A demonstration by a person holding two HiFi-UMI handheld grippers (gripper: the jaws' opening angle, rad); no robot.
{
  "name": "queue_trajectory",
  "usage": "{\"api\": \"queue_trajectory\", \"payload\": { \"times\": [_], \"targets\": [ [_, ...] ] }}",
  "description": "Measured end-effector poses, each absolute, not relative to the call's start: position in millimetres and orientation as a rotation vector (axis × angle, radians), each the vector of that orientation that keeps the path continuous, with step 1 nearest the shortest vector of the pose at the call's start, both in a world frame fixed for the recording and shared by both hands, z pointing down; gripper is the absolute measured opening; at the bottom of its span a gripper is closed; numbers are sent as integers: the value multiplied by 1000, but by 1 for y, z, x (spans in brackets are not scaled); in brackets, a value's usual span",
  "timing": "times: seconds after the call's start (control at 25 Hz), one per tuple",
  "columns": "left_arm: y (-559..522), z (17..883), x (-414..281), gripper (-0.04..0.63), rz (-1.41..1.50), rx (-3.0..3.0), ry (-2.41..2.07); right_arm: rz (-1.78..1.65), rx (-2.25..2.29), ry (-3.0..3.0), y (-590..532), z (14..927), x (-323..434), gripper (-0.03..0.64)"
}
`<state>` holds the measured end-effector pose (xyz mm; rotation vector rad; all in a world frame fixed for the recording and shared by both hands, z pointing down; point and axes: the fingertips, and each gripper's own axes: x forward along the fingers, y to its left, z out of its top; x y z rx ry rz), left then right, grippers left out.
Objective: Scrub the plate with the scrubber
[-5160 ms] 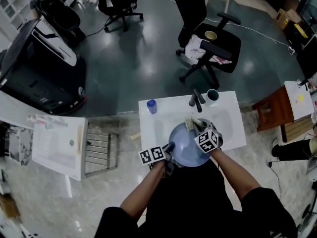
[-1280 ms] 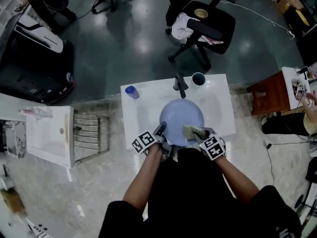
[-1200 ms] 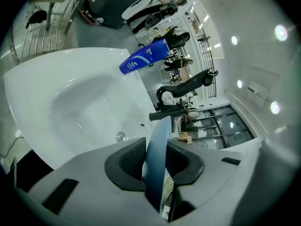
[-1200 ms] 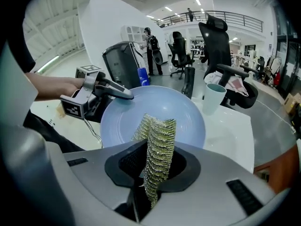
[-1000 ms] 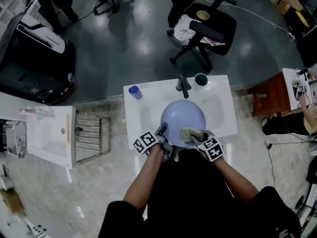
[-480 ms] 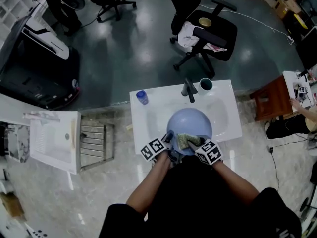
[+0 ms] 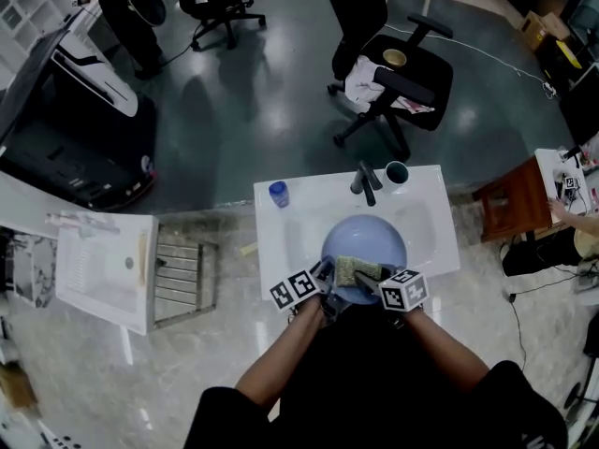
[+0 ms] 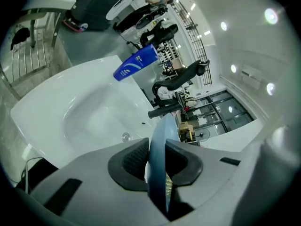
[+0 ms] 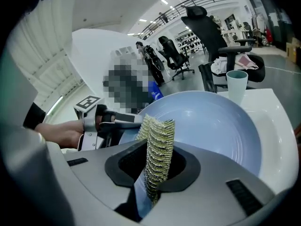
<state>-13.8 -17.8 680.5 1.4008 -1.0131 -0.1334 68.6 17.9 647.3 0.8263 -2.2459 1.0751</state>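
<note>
My left gripper (image 7: 325, 272) pinches the plate (image 7: 376, 239) by its near-left rim, jaws just tightened, steadying it over the washbasin (image 7: 277, 243) by the front edge. My right gripper (image 7: 363, 279) clamps the scrubber (image 7: 348, 269) against the plate's near face. The scrubber has slid leftward from the near-right rim.

At lower centre of the head view, the near portion of the round pale-blue plate (image 7: 367, 241) is partly covered by the yellow-green mesh scrubber (image 7: 348, 270).
</note>
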Motion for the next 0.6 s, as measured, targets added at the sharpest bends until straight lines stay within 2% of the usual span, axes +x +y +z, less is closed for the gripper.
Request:
{"api": "queue_trajectory", "payload": {
  "times": [0.6],
  "targets": [
    [-14, 691, -35, 44, -44, 1501, -998, 1040, 681, -2245, -27, 644, 44, 60]
  ]
}}
